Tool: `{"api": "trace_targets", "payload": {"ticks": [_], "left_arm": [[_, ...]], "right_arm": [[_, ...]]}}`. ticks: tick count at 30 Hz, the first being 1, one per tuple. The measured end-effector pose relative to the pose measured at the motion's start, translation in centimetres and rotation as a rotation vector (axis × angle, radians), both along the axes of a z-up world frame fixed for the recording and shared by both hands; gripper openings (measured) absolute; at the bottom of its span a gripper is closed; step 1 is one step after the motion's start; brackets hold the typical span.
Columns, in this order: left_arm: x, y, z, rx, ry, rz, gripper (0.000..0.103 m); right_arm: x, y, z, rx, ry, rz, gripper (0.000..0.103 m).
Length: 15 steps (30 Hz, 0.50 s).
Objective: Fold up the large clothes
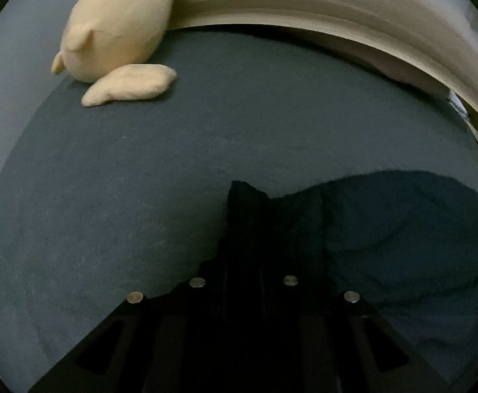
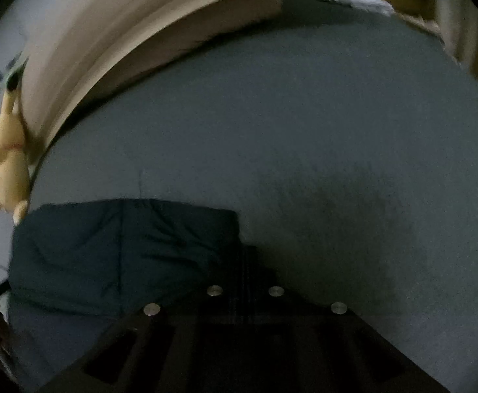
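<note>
Both grippers — left gripper [image 1: 245, 203]; right gripper [image 2: 243, 258] — pinch corners of dark garment [image 2: 108, 249].

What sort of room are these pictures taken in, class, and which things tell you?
Probably a bedroom: a blue-grey bed sheet, a pale wooden headboard and a cream plush toy beside a dark garment.

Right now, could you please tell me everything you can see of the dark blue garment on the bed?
The dark blue garment is a soft, matte, creased fabric lying flat on the grey-blue bed cover, with a seam or fold line across it. The left gripper meets its left corner and the right gripper its right corner; both look closed there, though it is too dark to see the pinch itself. The cream plush toy lies apart from it.
</note>
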State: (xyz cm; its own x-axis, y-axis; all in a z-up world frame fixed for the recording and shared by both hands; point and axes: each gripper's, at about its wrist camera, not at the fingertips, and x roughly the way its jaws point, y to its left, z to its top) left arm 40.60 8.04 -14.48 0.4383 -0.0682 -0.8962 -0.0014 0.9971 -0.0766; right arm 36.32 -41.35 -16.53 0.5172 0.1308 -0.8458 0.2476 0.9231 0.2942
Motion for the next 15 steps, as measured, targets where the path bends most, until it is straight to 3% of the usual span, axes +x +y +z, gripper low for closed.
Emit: {"api": "trace_targets", "payload": {"ticks": [3, 5, 7, 8, 11, 15], "left_arm": [[-1.2, -1.1, 2.3, 0.052, -0.088, -0.046, 0.021], [-2.2, -1.2, 4.5, 0.06, -0.166, -0.028, 0.033], [-3.1, -1.2, 6.7, 0.044, -0.24, 0.018, 0.057], [-3.6, -1.7, 7.8, 0.017, -0.284, 0.026, 0.06], [-3.7, -5.3, 9.2, -0.016, -0.31, -0.058, 0.063], [-3.1, -10.1, 7.3, 0.015, -0.282, -0.148, 0.063]], "right_arm": [[-0.6, 0.1, 2.1, -0.006, -0.056, 0.012, 0.002], [-2.1, -0.9, 4.8, -0.019, -0.146, -0.037, 0.004], [-3.3, -1.5, 6.9, -0.028, -0.204, -0.102, 0.005], [-3.7, -1.4, 7.8, -0.03, -0.233, -0.11, 0.005], [-3.9, 1.6, 9.8, -0.017, -0.292, -0.043, 0.005], [-1.7, 7.1, 8.4, -0.022, -0.271, 0.083, 0.006]]}}
